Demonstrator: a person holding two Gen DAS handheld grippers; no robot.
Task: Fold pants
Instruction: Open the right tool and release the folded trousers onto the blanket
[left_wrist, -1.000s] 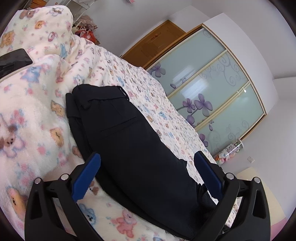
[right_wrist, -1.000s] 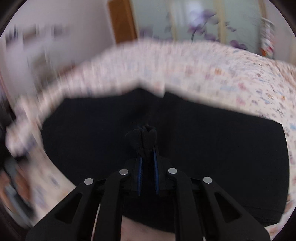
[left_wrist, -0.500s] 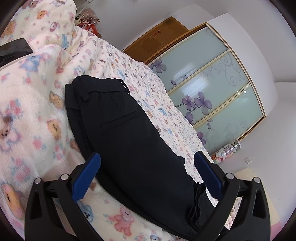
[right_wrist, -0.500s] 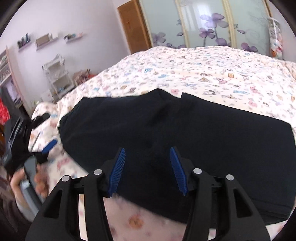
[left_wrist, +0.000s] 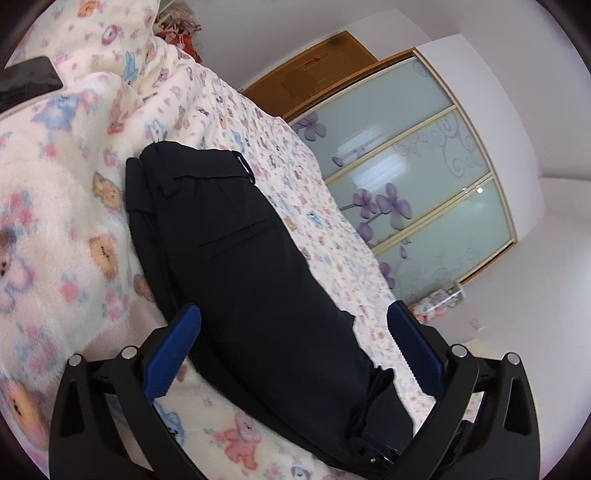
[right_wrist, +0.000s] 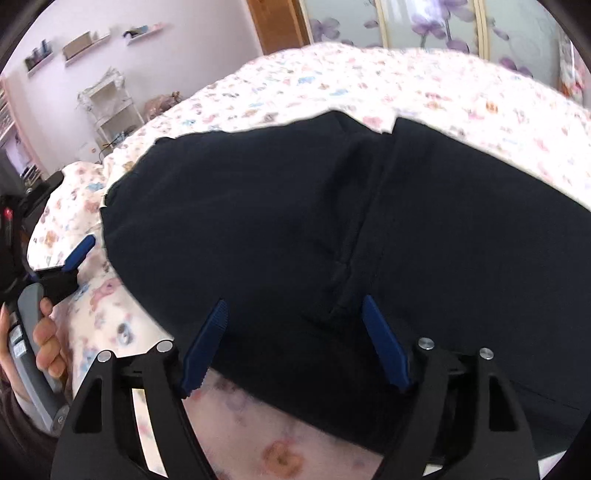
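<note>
Black pants (left_wrist: 255, 266) lie folded lengthwise on bed (left_wrist: 55, 229), running from upper left of centre down to lower right in the left wrist view; a back pocket slit faces up. Bear-print blanket covers the bed. Left gripper (left_wrist: 295, 347) spread wide, blue pads either side of the fabric, holding nothing. Right gripper (right_wrist: 295, 343) also wide open and empty, poised over the near edge of the pants (right_wrist: 351, 240), lower centre of frame. Wardrobe (left_wrist: 417, 177) with flowered sliding doors fills right background.
</note>
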